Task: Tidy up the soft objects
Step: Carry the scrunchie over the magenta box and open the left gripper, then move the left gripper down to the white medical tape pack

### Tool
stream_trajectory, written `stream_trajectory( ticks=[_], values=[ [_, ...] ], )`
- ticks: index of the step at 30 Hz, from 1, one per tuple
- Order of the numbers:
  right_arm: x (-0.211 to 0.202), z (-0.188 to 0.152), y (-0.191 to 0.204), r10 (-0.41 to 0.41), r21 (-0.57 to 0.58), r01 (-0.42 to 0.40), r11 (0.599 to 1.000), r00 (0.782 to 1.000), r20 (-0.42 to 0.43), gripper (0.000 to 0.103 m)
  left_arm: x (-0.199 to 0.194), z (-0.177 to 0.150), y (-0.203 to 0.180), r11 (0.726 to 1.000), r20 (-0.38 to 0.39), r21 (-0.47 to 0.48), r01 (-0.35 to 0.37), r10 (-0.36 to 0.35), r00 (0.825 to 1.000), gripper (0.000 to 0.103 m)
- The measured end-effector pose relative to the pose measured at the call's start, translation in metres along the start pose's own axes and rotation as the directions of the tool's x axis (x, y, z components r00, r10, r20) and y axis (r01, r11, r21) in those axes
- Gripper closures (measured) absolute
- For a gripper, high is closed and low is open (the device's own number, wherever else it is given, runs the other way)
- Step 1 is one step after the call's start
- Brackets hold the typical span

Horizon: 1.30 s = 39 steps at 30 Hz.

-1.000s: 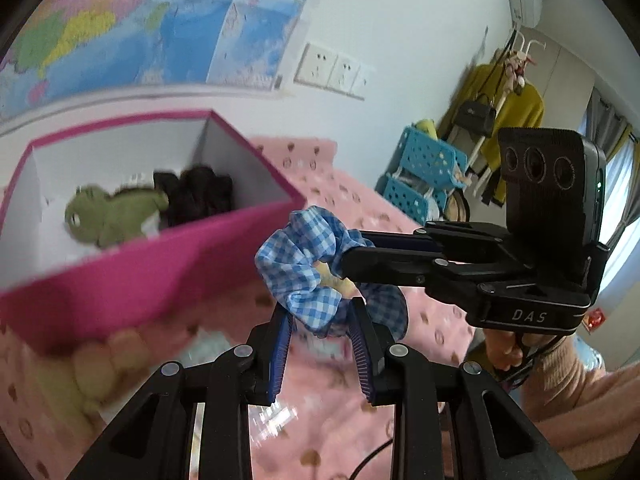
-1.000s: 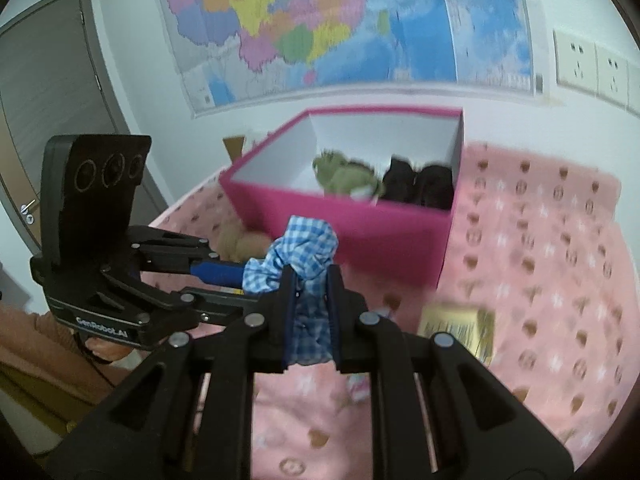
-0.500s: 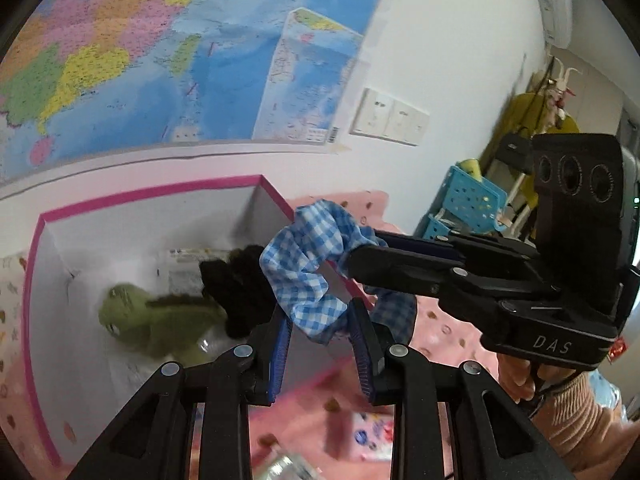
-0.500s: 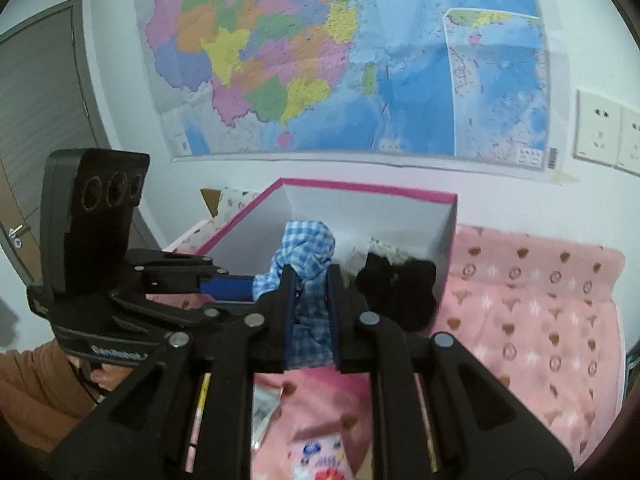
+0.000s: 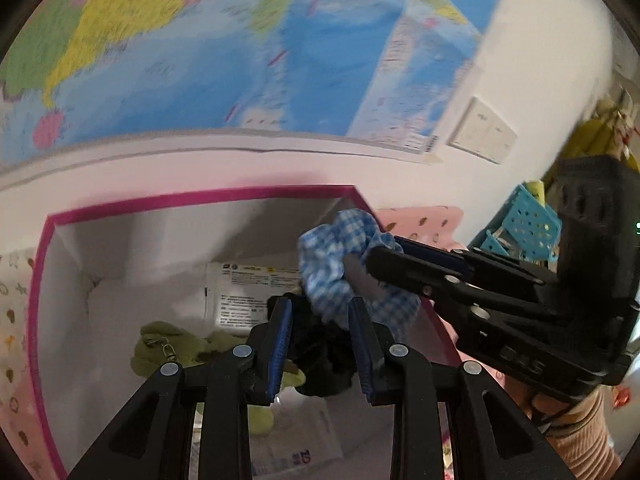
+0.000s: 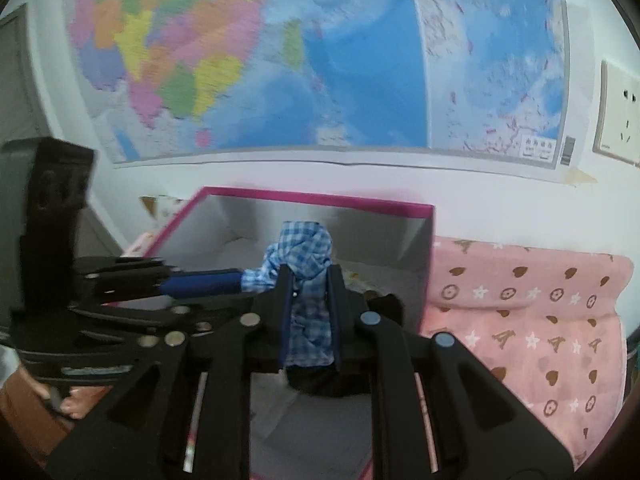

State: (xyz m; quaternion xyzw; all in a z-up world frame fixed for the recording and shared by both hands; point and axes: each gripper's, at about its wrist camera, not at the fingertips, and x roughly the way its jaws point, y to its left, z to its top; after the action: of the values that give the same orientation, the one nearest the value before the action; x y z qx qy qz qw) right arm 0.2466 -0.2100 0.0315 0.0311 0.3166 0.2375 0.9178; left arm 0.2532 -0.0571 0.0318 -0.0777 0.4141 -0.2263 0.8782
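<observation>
Both jaws carried the scrunchie (image 6: 306, 256) over the box (image 5: 200, 196); right's just eased yet grips (left's hold unclear).

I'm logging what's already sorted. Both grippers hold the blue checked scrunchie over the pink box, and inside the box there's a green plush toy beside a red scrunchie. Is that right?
Not quite: the scrunchie in the pink box beside the green plush toy is black, not red, as the left wrist view shows. The rest stands: the left gripper and right gripper hold the blue checked scrunchie above the box.
</observation>
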Motion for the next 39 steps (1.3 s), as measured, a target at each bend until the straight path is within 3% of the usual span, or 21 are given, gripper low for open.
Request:
stream_trajectory(
  ticks=[3,6,11,14,24,27,32,39],
  values=[
    [0.018,0.002,-0.013,-0.057,0.047,0.059,0.997,0.997,-0.055,0.073,0.003,-0.004,0.006,1.0,-0.006,-0.017,-0.013,0.013,1.0,0.074],
    [0.018,-0.002,-0.016,-0.082,0.043,0.085,0.995,0.995,-0.056,0.061,0.0,-0.011,0.005,1.0,0.001,0.0,-0.025,0.025,1.0,0.072],
    [0.006,-0.01,-0.01,-0.064,0.017,0.064,0.998,0.997,-0.035,0.061,-0.008,-0.019,0.0,1.0,0.021,0.018,-0.012,0.011,1.0,0.07],
    [-0.012,-0.019,-0.002,-0.035,0.002,0.035,0.999,0.999,-0.014,0.061,-0.019,-0.026,-0.007,0.999,0.043,0.043,-0.002,0.0,0.999,0.064],
    [-0.084,-0.059,0.018,0.083,-0.023,-0.081,0.996,0.994,0.067,0.061,-0.083,-0.074,-0.039,0.981,0.163,0.194,0.015,-0.048,0.985,0.056],
    [-0.102,-0.075,0.02,0.112,-0.014,-0.111,0.994,0.99,0.083,0.061,-0.092,-0.092,-0.048,0.975,0.157,0.221,0.04,-0.076,0.985,0.056],
    [-0.128,-0.116,0.025,0.154,-0.011,-0.154,0.988,0.984,0.089,0.059,-0.096,-0.13,-0.058,0.95,0.108,0.277,0.143,-0.179,0.978,0.053],
    [-0.129,-0.181,0.018,0.133,0.094,-0.133,0.987,0.991,0.008,0.055,-0.067,-0.16,-0.057,0.96,0.012,0.245,0.132,-0.139,0.99,0.053]
  ],
)
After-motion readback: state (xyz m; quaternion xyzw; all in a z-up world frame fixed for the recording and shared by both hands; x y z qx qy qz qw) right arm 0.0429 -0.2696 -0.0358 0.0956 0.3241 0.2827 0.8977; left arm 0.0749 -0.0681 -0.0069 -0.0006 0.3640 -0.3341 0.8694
